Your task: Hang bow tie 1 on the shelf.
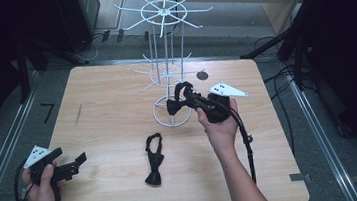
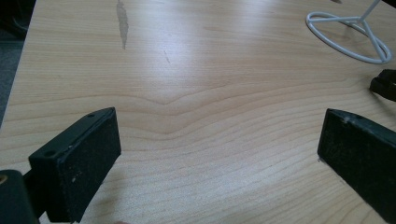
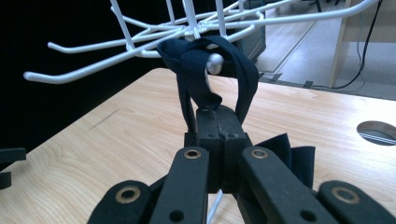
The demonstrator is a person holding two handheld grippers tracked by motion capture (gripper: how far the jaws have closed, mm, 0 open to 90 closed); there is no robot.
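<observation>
Two bow ties are in play, and neither hangs freely on the rack yet. The right gripper (image 3: pixel 219 140) has its jaws pressed together on the strap of one bow tie (image 3: pixel 205 79), lifting its loop up among the lower prongs of the white wire rack (image 1: pixel 166 56); a prong tip pokes through the loop, so as far as I can judge the hanging is partway done and the release is still to come. In the high view this bow tie (image 1: pixel 174 105) sits just above the rack's ring base. The left gripper (image 1: pixel 68 168) rests low near the table's near left corner, its jaws wide apart with nothing between them, only bare wood.

The second bow tie (image 1: pixel 152 161) lies flat on the table (image 1: pixel 108 118), between the two hands and well apart from the rack. It looks untouched, so it is probably what remains to be hung.

No brand, label or readable writing shows on the ties, rack or grippers.
</observation>
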